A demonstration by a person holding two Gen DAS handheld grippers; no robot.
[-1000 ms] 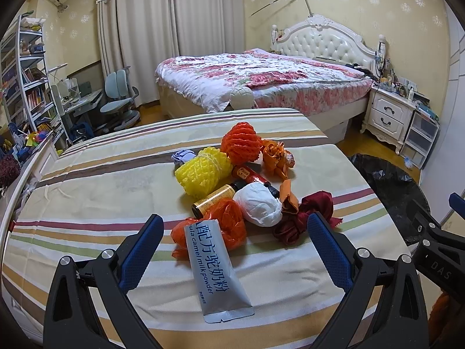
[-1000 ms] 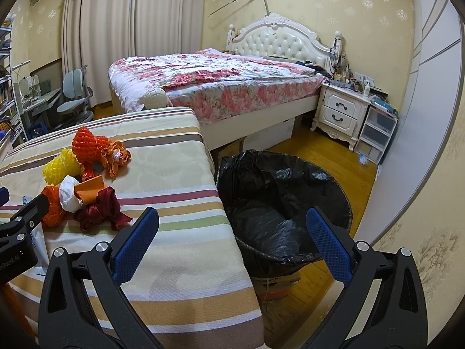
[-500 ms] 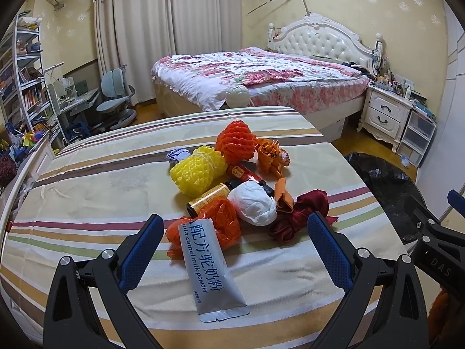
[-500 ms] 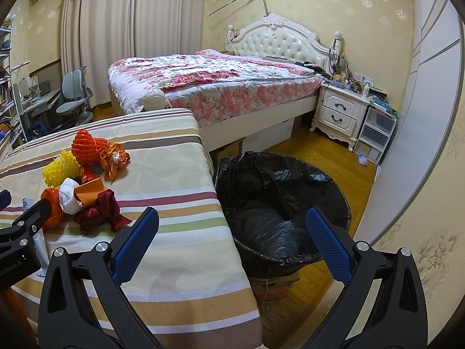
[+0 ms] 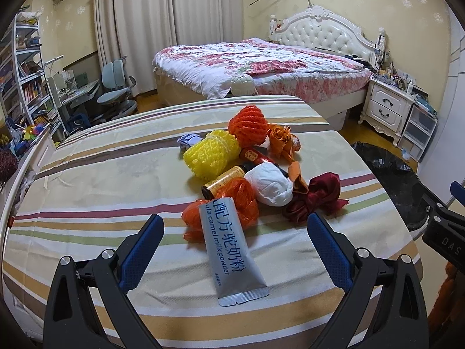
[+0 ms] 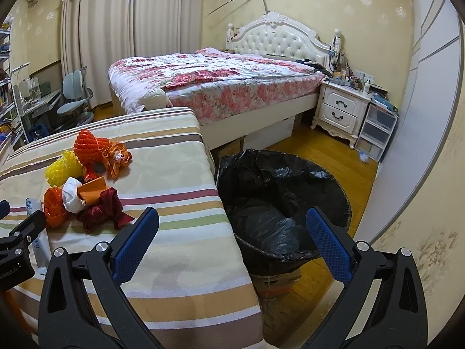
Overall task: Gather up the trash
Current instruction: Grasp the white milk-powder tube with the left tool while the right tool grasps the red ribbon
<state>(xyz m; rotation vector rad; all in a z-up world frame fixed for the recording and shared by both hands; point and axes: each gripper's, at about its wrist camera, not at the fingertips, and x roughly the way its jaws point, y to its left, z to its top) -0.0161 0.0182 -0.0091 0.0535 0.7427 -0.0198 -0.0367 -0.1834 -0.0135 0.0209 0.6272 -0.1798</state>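
Note:
A pile of trash lies on the striped table (image 5: 87, 180): a grey milk powder sachet (image 5: 229, 247), an orange net (image 5: 232, 200), a white wad (image 5: 270, 184), a dark red cloth (image 5: 316, 200), a yellow foam net (image 5: 212, 154), an orange-red foam net (image 5: 248, 125) and a brown bottle (image 5: 223, 181). My left gripper (image 5: 235, 229) is open, just short of the sachet. My right gripper (image 6: 232, 226) is open and empty above the table's right edge, beside the black-lined bin (image 6: 279, 203). The pile also shows in the right wrist view (image 6: 87, 186).
The bin also shows at the right of the left wrist view (image 5: 389, 180). A bed (image 6: 209, 78) stands behind the table, a white nightstand (image 6: 340, 110) to its right. A desk chair (image 5: 116, 93) and shelves (image 5: 23, 67) stand at the left.
My left gripper has drifted slightly to the left and back, so the pile sits a little further right in its view. The right gripper has barely moved.

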